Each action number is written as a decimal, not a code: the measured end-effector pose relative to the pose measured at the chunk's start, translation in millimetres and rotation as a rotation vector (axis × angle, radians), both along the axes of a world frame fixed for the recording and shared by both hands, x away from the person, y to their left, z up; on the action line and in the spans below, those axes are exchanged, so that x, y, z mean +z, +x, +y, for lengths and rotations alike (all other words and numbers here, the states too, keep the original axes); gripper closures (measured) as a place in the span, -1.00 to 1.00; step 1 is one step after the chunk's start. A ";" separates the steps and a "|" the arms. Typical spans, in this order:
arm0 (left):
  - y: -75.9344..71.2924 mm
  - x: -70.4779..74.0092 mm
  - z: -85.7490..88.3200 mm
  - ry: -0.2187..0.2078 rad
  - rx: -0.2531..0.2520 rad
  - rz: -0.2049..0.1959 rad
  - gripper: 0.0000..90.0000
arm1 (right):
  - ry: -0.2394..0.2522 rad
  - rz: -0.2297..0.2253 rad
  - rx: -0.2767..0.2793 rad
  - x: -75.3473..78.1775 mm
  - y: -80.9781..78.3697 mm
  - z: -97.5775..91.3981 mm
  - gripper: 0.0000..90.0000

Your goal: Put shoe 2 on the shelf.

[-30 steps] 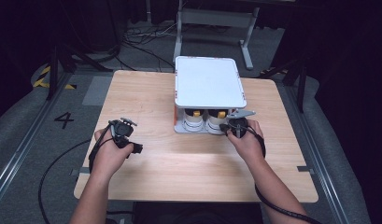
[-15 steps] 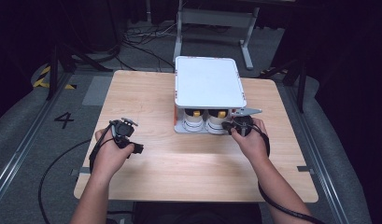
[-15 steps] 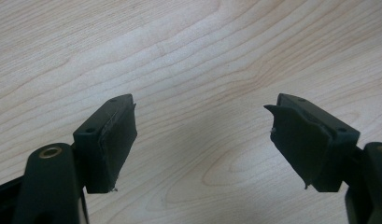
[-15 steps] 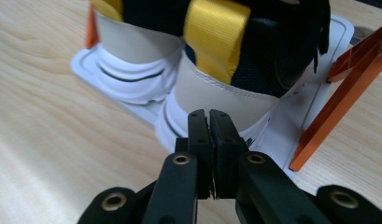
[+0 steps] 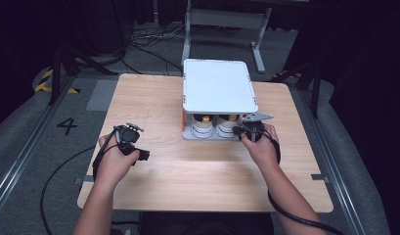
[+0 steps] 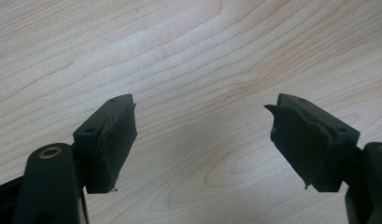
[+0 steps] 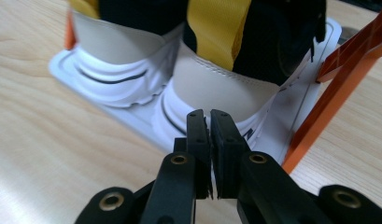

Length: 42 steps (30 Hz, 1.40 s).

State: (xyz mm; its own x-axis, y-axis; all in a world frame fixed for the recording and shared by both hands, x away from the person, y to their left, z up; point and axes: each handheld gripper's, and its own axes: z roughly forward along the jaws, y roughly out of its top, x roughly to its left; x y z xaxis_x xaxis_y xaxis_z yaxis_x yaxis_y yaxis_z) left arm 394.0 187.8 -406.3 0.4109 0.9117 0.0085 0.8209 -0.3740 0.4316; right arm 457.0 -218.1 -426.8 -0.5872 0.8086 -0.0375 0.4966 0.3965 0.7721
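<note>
We are holding the left gripper (image 5: 130, 138) at about eight o'clock of the high view, forearm entering from six o'clock; its jaws are standing wide apart, nothing between the pads (image 6: 115, 140). We are holding the right gripper (image 5: 250, 131) at about four o'clock, forearm stretching in from five o'clock; its jaws are sitting nearly together, a thin slit showing between them (image 7: 210, 126).

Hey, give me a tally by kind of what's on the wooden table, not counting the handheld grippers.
Shoes: 2, left shoe and right shoe, heels facing the person
White shoe rack with orange posts: 1
Total: 3
</note>
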 end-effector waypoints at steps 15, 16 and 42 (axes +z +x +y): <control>-4.1 1.7 4.6 -0.001 -0.040 0.003 -0.49 | 0.098 -0.039 -0.032 56.9 -53.6 -74.3 0.92; -3.9 1.4 4.7 -0.001 -0.044 0.007 -0.49 | 0.101 -0.037 -0.032 58.0 -55.6 -78.9 0.92; 7.2 -15.4 7.3 0.018 -0.084 0.103 -0.51 | -0.027 0.151 -0.078 2.6 -65.3 -173.3 0.62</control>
State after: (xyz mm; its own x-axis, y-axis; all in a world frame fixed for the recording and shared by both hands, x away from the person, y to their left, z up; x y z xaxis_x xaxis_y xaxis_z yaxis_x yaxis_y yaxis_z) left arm 401.1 195.1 -421.7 0.4857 0.8739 -0.0221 0.8258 -0.4504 0.3394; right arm 391.6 -391.4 -424.2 -0.5233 0.8518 0.0239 0.6360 0.3717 0.6762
